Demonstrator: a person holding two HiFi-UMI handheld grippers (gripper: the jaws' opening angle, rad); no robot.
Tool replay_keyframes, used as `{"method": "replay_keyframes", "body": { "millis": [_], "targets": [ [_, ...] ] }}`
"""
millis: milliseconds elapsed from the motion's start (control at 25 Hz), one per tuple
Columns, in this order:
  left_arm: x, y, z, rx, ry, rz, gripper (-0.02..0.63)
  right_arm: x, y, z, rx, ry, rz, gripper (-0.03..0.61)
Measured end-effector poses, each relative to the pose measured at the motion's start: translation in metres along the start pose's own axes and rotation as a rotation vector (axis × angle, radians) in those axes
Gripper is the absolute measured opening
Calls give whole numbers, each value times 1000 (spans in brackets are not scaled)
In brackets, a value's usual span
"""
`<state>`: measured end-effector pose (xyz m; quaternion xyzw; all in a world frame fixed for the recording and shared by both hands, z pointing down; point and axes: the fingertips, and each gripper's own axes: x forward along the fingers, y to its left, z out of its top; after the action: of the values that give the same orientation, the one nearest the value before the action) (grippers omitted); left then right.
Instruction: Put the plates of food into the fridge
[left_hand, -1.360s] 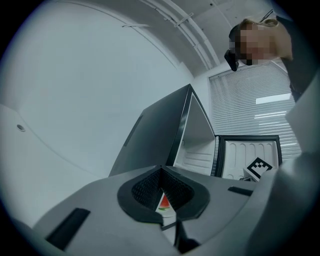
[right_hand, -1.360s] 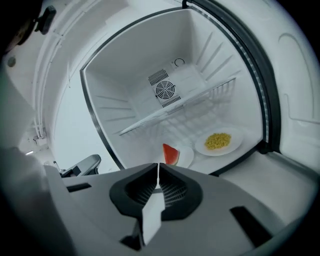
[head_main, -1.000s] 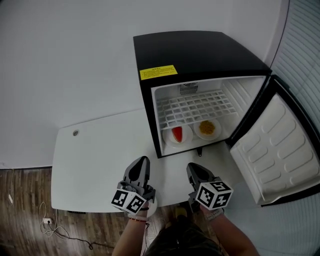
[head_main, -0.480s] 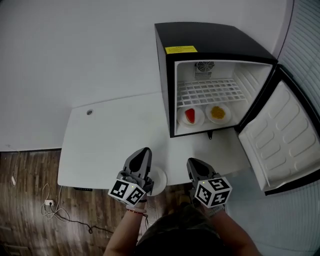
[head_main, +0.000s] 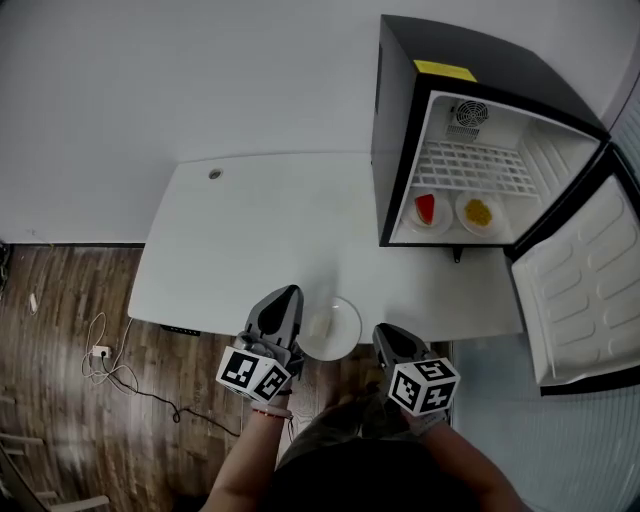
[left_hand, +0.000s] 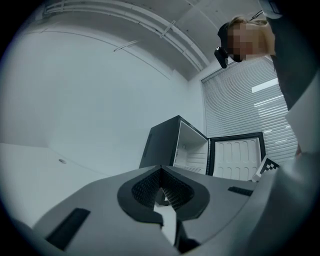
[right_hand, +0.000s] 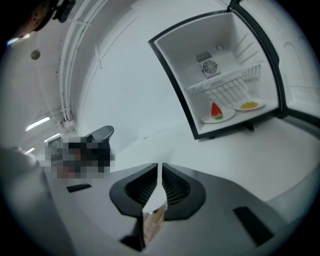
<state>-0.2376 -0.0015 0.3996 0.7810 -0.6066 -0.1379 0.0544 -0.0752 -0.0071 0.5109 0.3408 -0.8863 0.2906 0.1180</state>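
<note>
One plate (head_main: 330, 328) waits out on the bench (head_main: 250, 230), right at its near edge, with a pale lump of food on it. It sits between the two grippers. The left gripper (head_main: 288, 292) is just beside its left rim, and whether they touch is not clear from the head view. The right gripper (head_main: 385, 332) is off its right side, past the bench's near edge.

The left gripper's own view shows its fingers clenched, tips meeting with nothing between them. They point across the bench toward the fridge (head_main: 470, 50). The right gripper's fingers are pressed together too, with only a hairline slit between them, and they are empty. Neither pair has the plate.

The fridge stands at the bench's far right corner with its door (head_main: 590, 290) swung wide open. Inside, on the fridge floor under the wire shelf (head_main: 475, 165), two plates sit side by side. The plate with the red wedge (head_main: 425, 212) is on the left and the plate with the yellow food (head_main: 480, 213) is on the right. Both are well apart from the fingers.
</note>
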Motion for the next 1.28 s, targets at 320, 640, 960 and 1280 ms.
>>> {"method": "replay_keyframes", "body": {
  "millis": [320, 640, 960, 1280],
  "targets": [
    [-47, 27, -35, -9, 51, 106, 6, 12, 5, -70, 401, 155, 24, 86],
    [-70, 38, -80, -75, 104, 168, 6, 41, 18, -113, 652, 241, 86, 123],
    [-75, 43, -86, -89, 125, 189, 6, 67, 25, -120, 906, 215, 157, 121],
    [-76, 49, -86, -91, 134, 209, 6, 78, 28, -120, 956, 218, 190, 31]
  ]
}}
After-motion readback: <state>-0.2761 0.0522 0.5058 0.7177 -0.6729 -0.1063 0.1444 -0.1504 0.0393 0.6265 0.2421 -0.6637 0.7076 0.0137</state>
